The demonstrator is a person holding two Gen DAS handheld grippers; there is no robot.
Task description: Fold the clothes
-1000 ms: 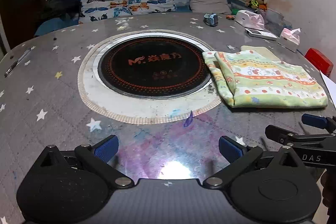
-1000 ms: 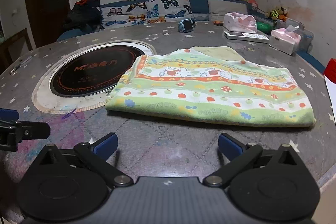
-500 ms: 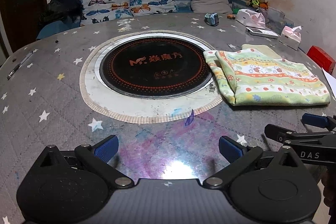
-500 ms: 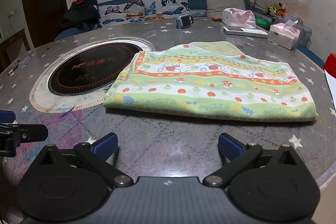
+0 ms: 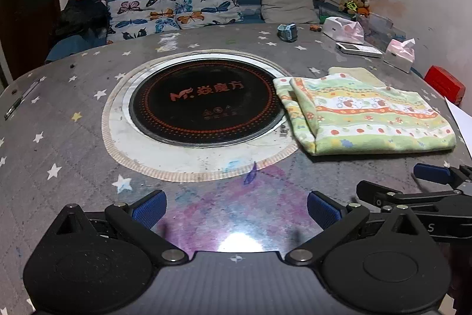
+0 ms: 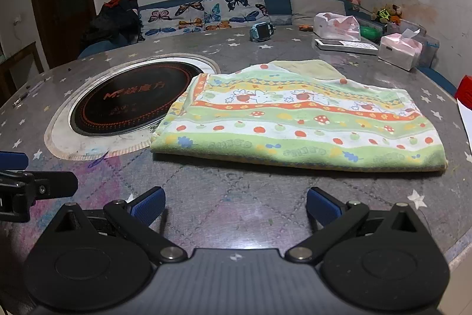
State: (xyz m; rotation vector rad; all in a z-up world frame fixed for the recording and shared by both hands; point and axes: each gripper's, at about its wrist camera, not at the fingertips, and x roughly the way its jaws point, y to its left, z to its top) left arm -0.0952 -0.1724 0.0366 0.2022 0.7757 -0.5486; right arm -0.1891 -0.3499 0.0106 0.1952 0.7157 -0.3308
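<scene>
A soft green cloth printed with orange, yellow and white bands of rabbits, mushrooms and apples point(image 6: 298, 120) lies folded into a flat rectangle on the round grey star-patterned table point(image 6: 236, 197), its left edge just overlapping the pale ring around the black circular induction hob point(image 6: 132, 102). A plain yellowish layer peeks out at its far edge, and doubled layers show along its left side in the left wrist view.

The right gripper point(image 6: 236, 204) hovers near the cloth's front edge, blue-padded jaws wide apart and empty. The left gripper point(image 5: 236, 207) sits over the purple-stained tabletop, jaws likewise apart, holding nothing.

The holder's hands are out of sight behind the grippers. Small items beyond the cloth, among them a pink tissue box point(image 6: 399, 49), stay hard to read.
</scene>
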